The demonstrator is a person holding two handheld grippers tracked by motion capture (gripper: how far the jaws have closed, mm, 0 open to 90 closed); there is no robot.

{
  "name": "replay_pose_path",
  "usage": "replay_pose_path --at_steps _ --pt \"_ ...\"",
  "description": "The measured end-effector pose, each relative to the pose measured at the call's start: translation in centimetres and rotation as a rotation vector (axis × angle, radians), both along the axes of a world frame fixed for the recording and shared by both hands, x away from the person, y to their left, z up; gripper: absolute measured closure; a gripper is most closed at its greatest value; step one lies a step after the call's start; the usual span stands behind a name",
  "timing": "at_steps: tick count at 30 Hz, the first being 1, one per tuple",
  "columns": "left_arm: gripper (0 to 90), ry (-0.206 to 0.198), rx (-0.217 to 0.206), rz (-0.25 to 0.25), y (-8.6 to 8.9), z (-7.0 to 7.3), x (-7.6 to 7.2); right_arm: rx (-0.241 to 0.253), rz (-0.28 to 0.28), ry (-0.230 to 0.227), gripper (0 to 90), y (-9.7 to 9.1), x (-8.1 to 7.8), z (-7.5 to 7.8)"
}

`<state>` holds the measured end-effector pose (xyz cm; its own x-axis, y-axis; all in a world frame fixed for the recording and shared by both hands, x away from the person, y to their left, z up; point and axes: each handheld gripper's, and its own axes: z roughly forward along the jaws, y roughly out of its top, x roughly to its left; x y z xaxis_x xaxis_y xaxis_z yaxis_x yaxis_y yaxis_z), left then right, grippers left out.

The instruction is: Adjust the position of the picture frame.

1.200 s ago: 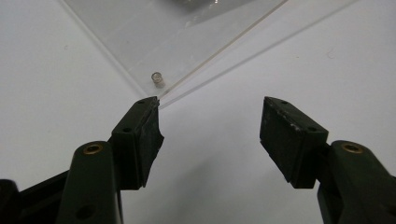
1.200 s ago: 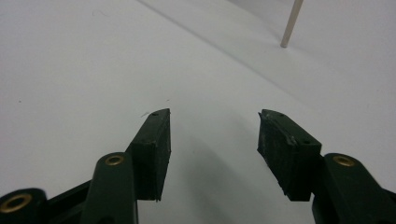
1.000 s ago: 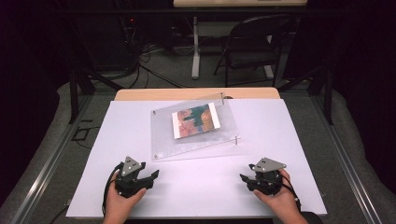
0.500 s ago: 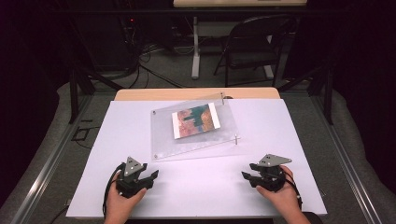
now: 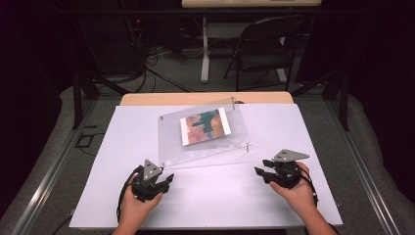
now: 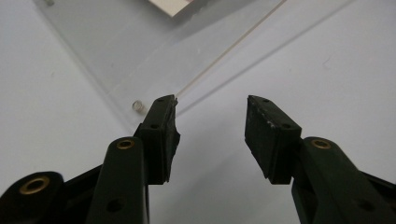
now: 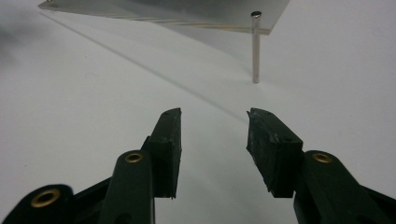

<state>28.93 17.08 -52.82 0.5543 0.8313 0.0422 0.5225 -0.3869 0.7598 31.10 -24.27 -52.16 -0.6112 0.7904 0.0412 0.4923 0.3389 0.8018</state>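
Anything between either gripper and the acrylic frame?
Nothing visible. Bare white table lies between the left gripper and the acrylic frame, and between the right gripper and its near corner post. Both grippers' jaws have just been closing, nothing between them.

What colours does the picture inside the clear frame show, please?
Teal-green over reddish-brown, white-edged: the picture shows best in the high view.
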Motion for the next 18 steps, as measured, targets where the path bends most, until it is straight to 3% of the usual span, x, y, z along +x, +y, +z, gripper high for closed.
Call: replay_pose_path --at_steps 3,5,11,18 --pt "51.7 -0.001 -0.005 -0.010 -0.5 0.3 0.4 -0.017 -0.001 0.011 54.8 0.1 0.5 0.1" --pt "51.5 0.000 -0.013 -0.021 -1.1 0.6 0.8 -0.033 0.007 0.019 60.1 0.2 1.0 0.0" --pt "53.9 -0.014 0.005 -0.049 -2.8 0.9 1.7 -0.066 0.013 0.008 64.5 0.7 2.5 -0.5" --pt "64.8 0.010 0.033 -0.061 -3.9 0.4 2.5 -0.097 -0.005 0.009 68.2 1.3 4.9 -1.5"
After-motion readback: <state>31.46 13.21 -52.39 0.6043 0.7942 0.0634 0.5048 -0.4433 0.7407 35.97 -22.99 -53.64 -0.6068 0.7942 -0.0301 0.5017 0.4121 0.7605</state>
